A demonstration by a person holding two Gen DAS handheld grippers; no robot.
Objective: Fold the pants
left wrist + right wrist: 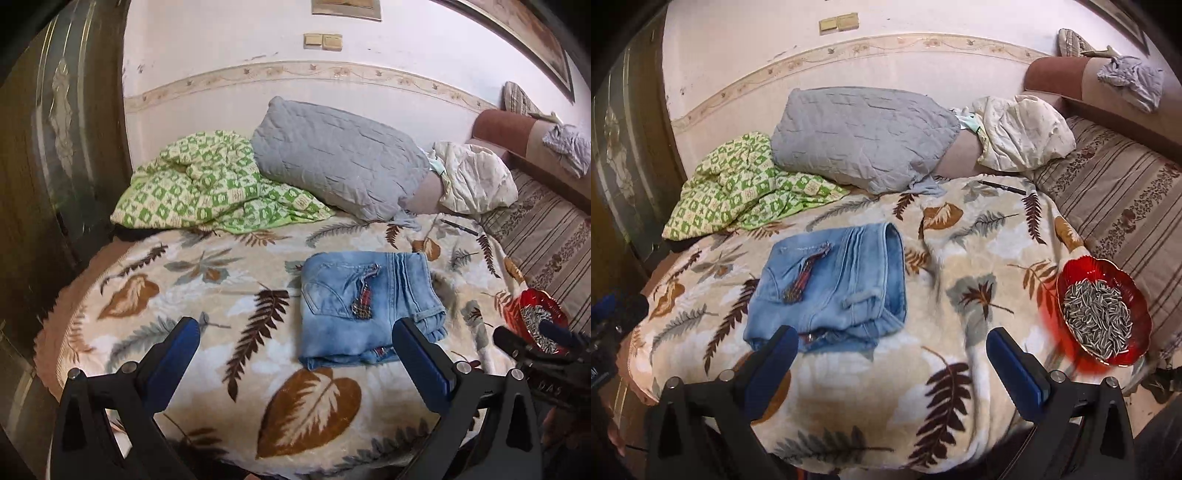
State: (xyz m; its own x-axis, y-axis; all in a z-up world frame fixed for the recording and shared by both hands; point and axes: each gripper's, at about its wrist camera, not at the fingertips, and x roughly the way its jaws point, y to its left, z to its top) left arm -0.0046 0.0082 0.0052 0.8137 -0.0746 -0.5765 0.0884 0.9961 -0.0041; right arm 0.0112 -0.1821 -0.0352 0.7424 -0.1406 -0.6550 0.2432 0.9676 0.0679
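Note:
A pair of light blue jeans (365,306) lies folded into a compact rectangle on the leaf-patterned blanket (221,295), back pocket with a red plaid patch facing up. In the right wrist view the jeans (831,291) sit left of centre on the blanket (960,258). My left gripper (295,328) hovers open near the bundle's front left, holding nothing. Also open and holding nothing, my right gripper (892,341) is near the bundle's front right corner. Part of the right gripper (535,347) shows at the right edge of the left wrist view.
A red glass bowl of sunflower seeds (1104,314) sits at the blanket's right edge. A grey pillow (864,136), a green checked cloth (738,188), a cream bundle (1023,133) and a pen (1003,187) lie at the back. Striped sofa cushion (1126,192) on the right; dark wardrobe (44,147) on the left.

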